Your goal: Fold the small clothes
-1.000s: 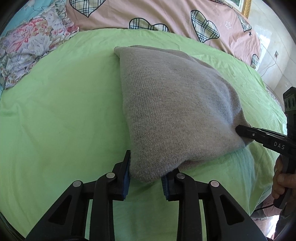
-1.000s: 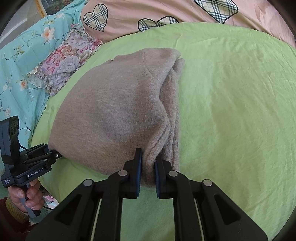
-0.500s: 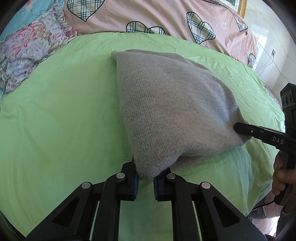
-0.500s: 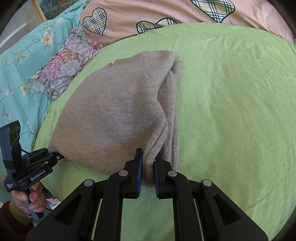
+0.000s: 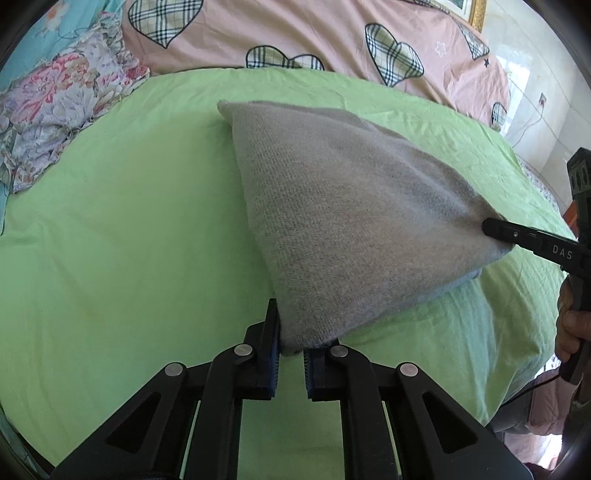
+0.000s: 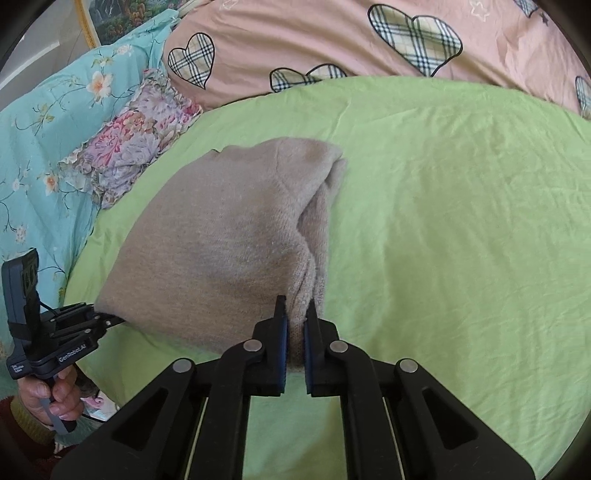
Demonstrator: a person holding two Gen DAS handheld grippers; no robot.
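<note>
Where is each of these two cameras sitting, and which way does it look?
Left wrist: on the left gripper, looking down along its fingers at the sweater corner it pinches; the right gripper and hand show at right.
Right wrist: on the right gripper, looking down at the other near corner; the left gripper and hand show at left.
Shared: sweater, green sheet, pink quilt.

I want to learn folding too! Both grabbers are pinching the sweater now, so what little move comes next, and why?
Probably lift both near corners together and carry them toward the far edge. The left gripper and right gripper are each shut on a near corner of the sweater, whose near edge is already raised off the green sheet while its far edge lies flat.
</note>
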